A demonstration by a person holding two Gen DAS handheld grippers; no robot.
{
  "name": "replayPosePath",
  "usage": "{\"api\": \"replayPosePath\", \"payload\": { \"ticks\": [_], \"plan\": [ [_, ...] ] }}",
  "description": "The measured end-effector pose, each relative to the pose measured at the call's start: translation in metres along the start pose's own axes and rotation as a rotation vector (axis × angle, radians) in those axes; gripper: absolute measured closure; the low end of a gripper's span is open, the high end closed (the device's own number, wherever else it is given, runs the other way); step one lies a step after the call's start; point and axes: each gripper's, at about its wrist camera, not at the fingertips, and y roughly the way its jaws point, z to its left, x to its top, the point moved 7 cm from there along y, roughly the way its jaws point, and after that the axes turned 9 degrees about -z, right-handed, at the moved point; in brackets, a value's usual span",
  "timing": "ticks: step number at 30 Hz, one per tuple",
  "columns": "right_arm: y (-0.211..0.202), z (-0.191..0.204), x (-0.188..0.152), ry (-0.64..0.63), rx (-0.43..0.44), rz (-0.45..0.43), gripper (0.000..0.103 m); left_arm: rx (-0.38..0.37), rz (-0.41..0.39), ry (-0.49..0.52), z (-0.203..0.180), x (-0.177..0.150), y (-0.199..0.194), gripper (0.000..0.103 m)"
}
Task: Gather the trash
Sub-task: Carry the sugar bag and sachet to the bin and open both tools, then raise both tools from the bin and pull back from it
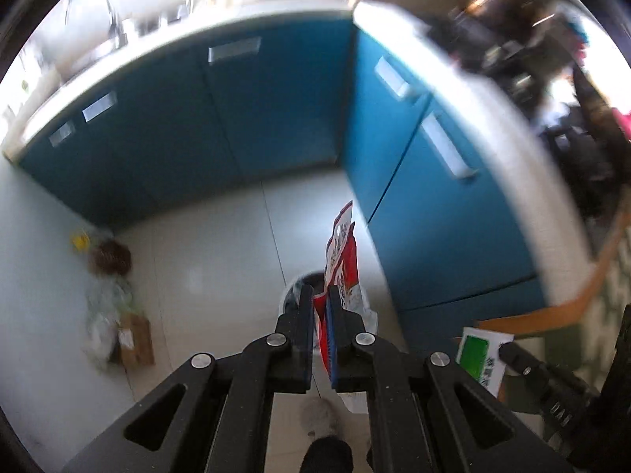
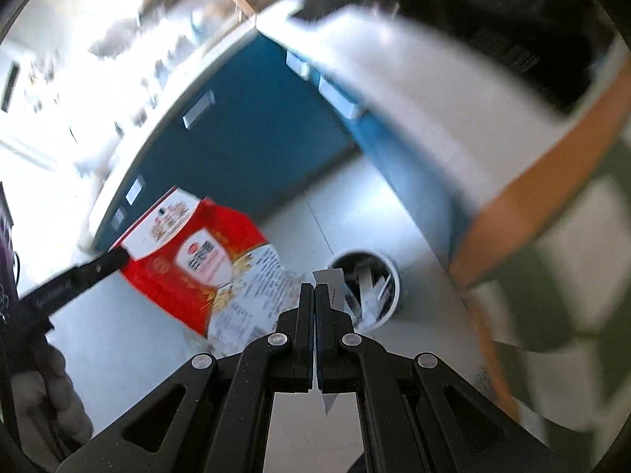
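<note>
Trash first, from your left wrist view: a red and white wrapper (image 1: 342, 260) stands edge-on between the fingers of your left gripper (image 1: 321, 295), which are pressed against it from both sides. Beyond the fingertips sits a round white bin (image 1: 290, 295) on the pale floor (image 1: 221, 244), near the blue cabinets (image 1: 221, 118). A green and white card (image 1: 479, 352) shows at lower right, just beside the other tool.

From your right wrist view, your right gripper (image 2: 315, 295) is closed on a thin white paper slip (image 2: 333, 280), the fingers almost together. The same wrapper (image 2: 197, 260) hangs at left, held at its corner by the left gripper (image 2: 106, 262). The bin (image 2: 394, 276) lies just beyond your right fingertips, with white scraps inside
</note>
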Motion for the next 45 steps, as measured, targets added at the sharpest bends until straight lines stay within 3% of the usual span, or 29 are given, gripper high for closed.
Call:
{"api": "replayPosePath", "payload": {
  "ticks": [7, 11, 15, 18, 25, 27, 28, 29, 30, 32, 33, 38, 41, 45],
  "plan": [
    [0.191, -0.054, -0.057, 0.045, -0.057, 0.103, 0.103, -0.045, 0.158, -0.105, 0.027, -0.077, 0.215, 0.1],
    [0.288, -0.095, -0.079, 0.099, -0.052, 0.127, 0.103, -0.059, 0.239, -0.169, 0.036, -0.128, 0.313, 0.1],
    [0.368, -0.118, -0.102, 0.134, -0.05, 0.16, 0.103, -0.052, 0.326, -0.222, 0.043, -0.172, 0.383, 0.1],
    [0.412, -0.129, -0.113, 0.106, -0.058, 0.186, 0.103, -0.022, 0.338, -0.2, 0.054, -0.185, 0.405, 0.1],
    [0.468, -0.132, -0.136, 0.05, -0.117, 0.278, 0.101, -0.014, 0.305, -0.214, 0.082, -0.177, 0.39, 0.097],
    [0.468, -0.131, -0.135, 0.037, -0.137, 0.289, 0.091, 0.004, 0.313, -0.202, 0.086, -0.174, 0.386, 0.089],
    [0.464, -0.13, -0.134, 0.028, -0.146, 0.284, 0.067, 0.004, 0.301, -0.197, 0.087, -0.172, 0.378, 0.084],
    [0.461, -0.129, -0.134, 0.022, -0.147, 0.28, 0.046, 0.014, 0.289, -0.188, 0.089, -0.171, 0.373, 0.063],
    [0.454, -0.128, -0.133, 0.004, -0.159, 0.274, 0.041, 0.032, 0.274, -0.174, 0.091, -0.169, 0.367, 0.03],
    [0.435, -0.12, -0.125, -0.042, -0.188, 0.267, 0.039, 0.076, 0.233, -0.15, 0.1, -0.165, 0.35, 0.007],
    [0.427, -0.119, -0.122, -0.059, -0.202, 0.266, 0.038, 0.091, 0.214, -0.14, 0.104, -0.163, 0.34, 0.007],
    [0.361, -0.1, -0.109, -0.185, -0.278, 0.226, 0.003, 0.153, 0.178, -0.109, 0.112, -0.159, 0.299, 0.003],
    [0.314, -0.085, -0.107, -0.265, -0.325, 0.214, 0.0, 0.187, 0.158, -0.095, 0.108, -0.154, 0.27, 0.003],
    [0.252, -0.063, -0.098, -0.326, -0.368, 0.176, 0.0, 0.177, 0.154, -0.101, 0.102, -0.149, 0.218, 0.003]
  ]
}}
